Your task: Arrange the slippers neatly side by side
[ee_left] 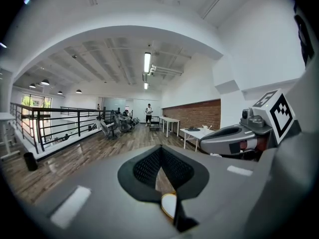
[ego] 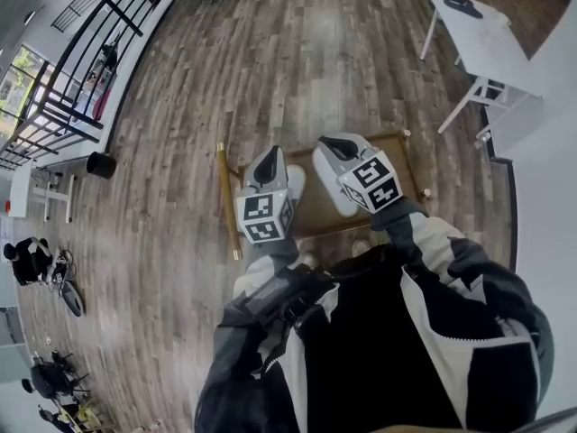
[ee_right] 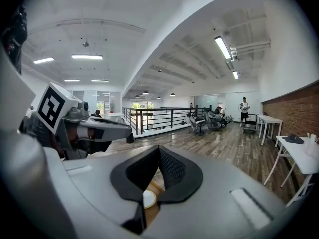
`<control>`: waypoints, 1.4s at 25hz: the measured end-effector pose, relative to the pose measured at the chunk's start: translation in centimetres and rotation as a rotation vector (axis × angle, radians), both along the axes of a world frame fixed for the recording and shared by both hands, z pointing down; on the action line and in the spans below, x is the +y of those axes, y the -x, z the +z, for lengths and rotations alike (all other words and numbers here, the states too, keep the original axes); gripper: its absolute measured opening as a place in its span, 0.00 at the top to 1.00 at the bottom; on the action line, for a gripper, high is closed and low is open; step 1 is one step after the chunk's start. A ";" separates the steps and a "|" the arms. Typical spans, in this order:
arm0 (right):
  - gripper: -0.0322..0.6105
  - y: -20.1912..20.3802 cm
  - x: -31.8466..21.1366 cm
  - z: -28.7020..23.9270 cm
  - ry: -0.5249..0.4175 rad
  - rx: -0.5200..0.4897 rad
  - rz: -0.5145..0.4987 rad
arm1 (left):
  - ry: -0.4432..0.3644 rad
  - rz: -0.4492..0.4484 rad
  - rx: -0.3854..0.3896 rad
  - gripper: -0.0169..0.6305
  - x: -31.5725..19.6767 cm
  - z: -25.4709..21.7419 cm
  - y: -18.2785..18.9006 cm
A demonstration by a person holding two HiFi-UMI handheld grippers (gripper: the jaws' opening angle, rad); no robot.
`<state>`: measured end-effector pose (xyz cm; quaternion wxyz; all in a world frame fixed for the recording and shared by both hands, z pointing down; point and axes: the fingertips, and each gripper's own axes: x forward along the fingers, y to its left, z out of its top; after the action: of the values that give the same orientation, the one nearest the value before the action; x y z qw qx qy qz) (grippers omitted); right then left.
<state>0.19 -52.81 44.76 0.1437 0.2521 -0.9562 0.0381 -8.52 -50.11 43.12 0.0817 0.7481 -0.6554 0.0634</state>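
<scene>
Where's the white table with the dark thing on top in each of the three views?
Head view: the white table sits in the top right corner.
Left gripper view: the table is small, just right of centre.
Right gripper view: the table is at the right edge, lower half.
Shared landmark: the black railing, top left in the head view, at the left in the left gripper view, mid-picture in the right gripper view.

A low brown table (ego: 315, 215) is sitting just below me on the wooden floor (ego: 297, 61). Far to my right a white table (ego: 505, 52) is standing, carrying a dark object (ego: 462, 4). To my left a black railing (ego: 123, 16) is running along — a black bin (ego: 101, 164) is resting near it. A person (ee_right: 243, 111) is standing far off by the brick wall (ee_right: 294, 116).
</scene>
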 end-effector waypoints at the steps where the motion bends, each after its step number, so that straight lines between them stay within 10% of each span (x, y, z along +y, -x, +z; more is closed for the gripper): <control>1: 0.94 0.2 0.0 0.1 0.002 0.002 0.000 | 0.002 0.003 -0.001 0.96 0.0 0.1 0.1; 16: 0.94 1.2 -0.1 1.0 0.013 0.027 -0.014 | 0.086 0.042 -0.025 0.96 -0.8 3.3 1.2; 27: 0.94 -1.6 -2.6 2.6 0.030 0.056 0.039 | 0.494 0.149 -0.240 0.95 -0.9 19.2 1.3; 35: 0.94 -3.3 -2.7 3.1 0.037 0.083 0.094 | 0.734 0.181 -0.294 0.72 1.4 27.2 3.2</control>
<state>3.50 -55.50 47.85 0.1859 0.2954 -0.9357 0.0519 -11.71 -48.70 70.36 0.2427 0.7070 -0.5253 0.4066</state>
